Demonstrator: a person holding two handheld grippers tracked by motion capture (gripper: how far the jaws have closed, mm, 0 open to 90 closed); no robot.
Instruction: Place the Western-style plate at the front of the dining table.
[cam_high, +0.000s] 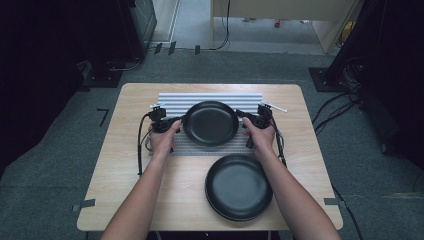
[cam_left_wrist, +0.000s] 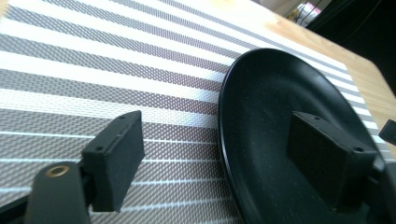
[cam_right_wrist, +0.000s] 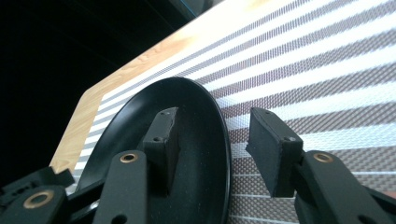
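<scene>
Letting go cleanly is the job now, I'd say: both grippers should back off outward, level w/ the mat, so no pad clips the rim and drags the plate. Left gripper (cam_high: 176, 122) is released, jaws wide, one either side of the plate's left rim, not pressing. Right gripper (cam_high: 243, 119) likewise astride the right rim w/ gaps both sides, so loose too. Black plate (cam_high: 210, 122) sits flat on the striped placemat (cam_high: 172, 102), roughly centred. It's round, shallow, matte black w/ faint speckle, raised lip. Second black plate (cam_high: 239, 186) lies nearer the person on bare table (cam_high: 125, 165), well apart from the grippers.
</scene>
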